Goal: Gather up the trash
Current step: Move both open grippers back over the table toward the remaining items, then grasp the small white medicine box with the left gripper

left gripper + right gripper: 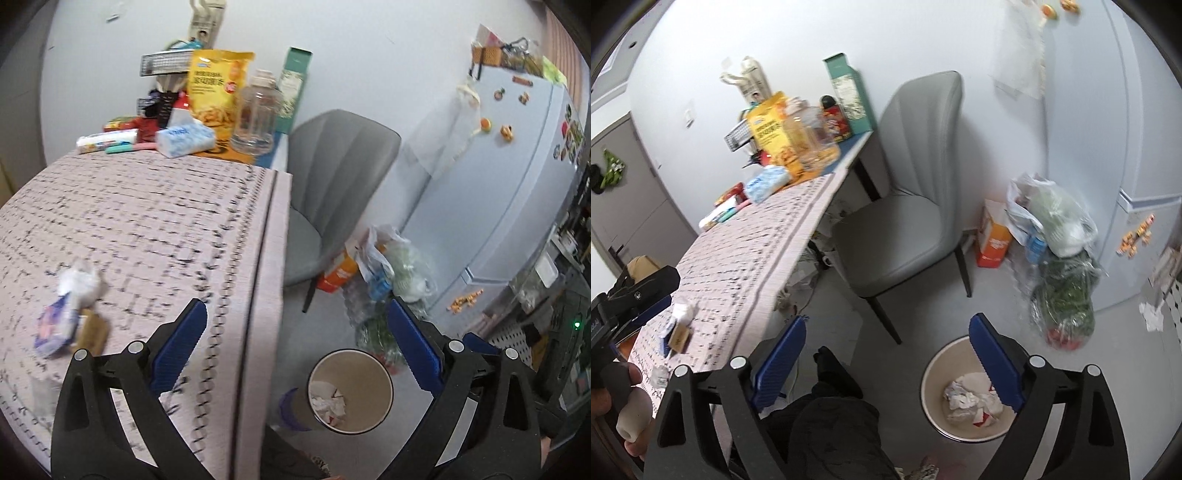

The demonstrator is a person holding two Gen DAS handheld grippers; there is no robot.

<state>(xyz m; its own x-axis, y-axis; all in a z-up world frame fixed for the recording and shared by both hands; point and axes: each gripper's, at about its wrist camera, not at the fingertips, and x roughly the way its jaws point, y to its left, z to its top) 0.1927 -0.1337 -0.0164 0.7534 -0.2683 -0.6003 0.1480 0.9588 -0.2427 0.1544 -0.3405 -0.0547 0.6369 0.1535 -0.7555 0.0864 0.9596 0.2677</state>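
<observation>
The left tool [297,339] hangs with its blue-padded jaws spread wide and nothing between them, over the edge of the tabletop [147,206] with its pale pink patterned cloth. The right tool [888,356] is likewise spread and empty, pointing down toward the floor beside the person's dark-clothed leg [834,417].

Below, on the grey floor, stands the round cream-coloured waste bin [932,373]. It already holds a heap of crumpled white paper with red marks [973,404], so part of the collecting looks done.

More is left. Near the tabletop's front edge lies a small cluster of litter: a crumpled white tissue [79,282], touching a blue and pink printed wrapper [55,326] and a small brown piece [94,332] just beside it. In the right wrist view another small pale scrap [659,376] lies near them, too blurred to identify. The snack bag, jar and tissue pack at the far end seem to be kept things, not rubbish.

By my reading, the task is midway, with that cluster next to be gathered.
</observation>
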